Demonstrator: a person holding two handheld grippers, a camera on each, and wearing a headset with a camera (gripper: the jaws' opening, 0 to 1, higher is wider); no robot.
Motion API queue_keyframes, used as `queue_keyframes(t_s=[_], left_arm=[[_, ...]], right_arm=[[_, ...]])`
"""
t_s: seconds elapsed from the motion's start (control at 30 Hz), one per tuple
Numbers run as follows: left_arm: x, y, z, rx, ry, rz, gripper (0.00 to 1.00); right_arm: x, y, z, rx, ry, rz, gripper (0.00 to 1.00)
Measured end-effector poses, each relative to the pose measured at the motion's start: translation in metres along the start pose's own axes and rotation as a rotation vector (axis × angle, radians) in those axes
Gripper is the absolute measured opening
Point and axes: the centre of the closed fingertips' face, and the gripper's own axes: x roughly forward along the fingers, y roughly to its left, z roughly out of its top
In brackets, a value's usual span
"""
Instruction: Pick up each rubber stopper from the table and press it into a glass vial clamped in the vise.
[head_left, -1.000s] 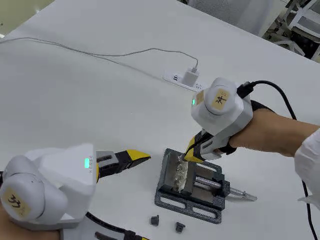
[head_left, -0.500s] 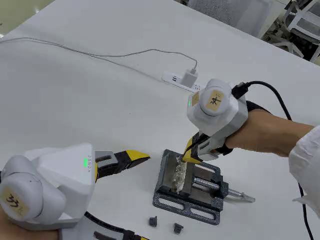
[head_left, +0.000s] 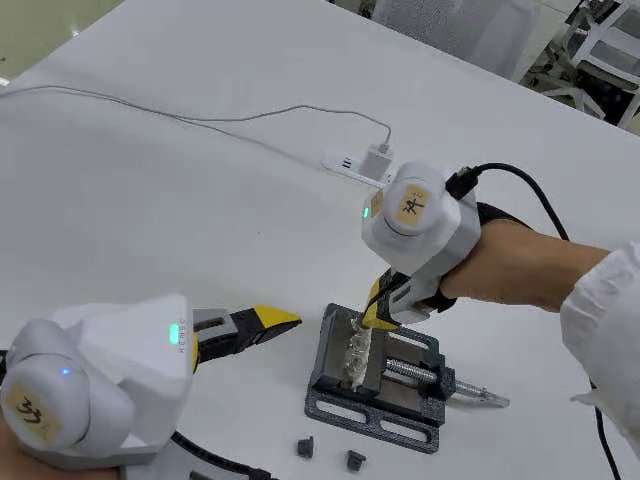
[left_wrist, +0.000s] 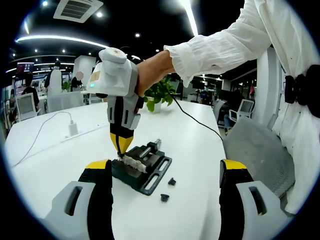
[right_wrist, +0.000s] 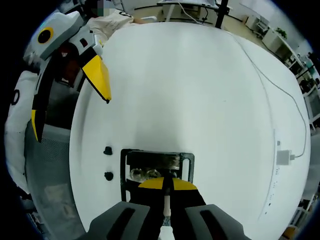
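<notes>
- The left tool (left_wrist: 164, 167) is held with its jaws spread wide apart and nothing between them, over the white bench (head_left: 150, 200) and to the left of the vise.
- Two dark rubber stoppers (head_left: 305, 447) are seen lying loose on the bench, just in front of the vise's near edge and a little apart from each other.
- The dark vise (head_left: 378, 400) is set flat on the bench, and glass vials (head_left: 358, 350) are clamped in a row between its jaws.
- The right tool (head_left: 377, 316) is pointed down at the far end of that row with its yellow tips brought together. Whether a vial is touched or anything is pinched cannot be told.
- Farther back, a white charger (head_left: 378, 158) is plugged into a power strip, and a cable (head_left: 200, 118) is trailed across the bench.
</notes>
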Motion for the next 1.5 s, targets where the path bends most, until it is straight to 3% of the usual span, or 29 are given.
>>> queue_keyframes(t_s=[0.13,0.27,0.33,0.6,1.07,1.3,1.5], left_arm=[[-0.003,-0.001,-0.001,0.005,0.012,-0.002,0.88],[-0.005,-0.001,-0.003,0.004,0.022,0.000,0.88],[-0.005,-0.002,-0.003,0.007,0.026,-0.001,0.87],[-0.007,-0.005,-0.001,0.009,0.030,0.000,0.87],[-0.012,-0.005,0.001,0.010,0.036,0.014,0.87],[-0.013,-0.006,0.002,0.014,0.040,0.016,0.87],[-0.014,-0.007,0.002,0.019,0.049,0.012,0.86]], right_arm=[[-0.001,0.000,0.000,0.011,-0.016,-0.025,0.00],[-0.002,-0.001,-0.001,0.037,-0.082,-0.046,0.00],[-0.002,-0.002,-0.001,0.084,-0.116,-0.051,0.00],[-0.003,-0.002,0.000,0.083,-0.155,-0.074,0.00],[-0.005,-0.002,-0.003,0.141,-0.226,-0.067,0.03],[-0.015,0.000,-0.009,0.173,-0.270,-0.091,0.08],[-0.028,0.003,-0.009,0.217,-0.358,-0.124,0.12]])
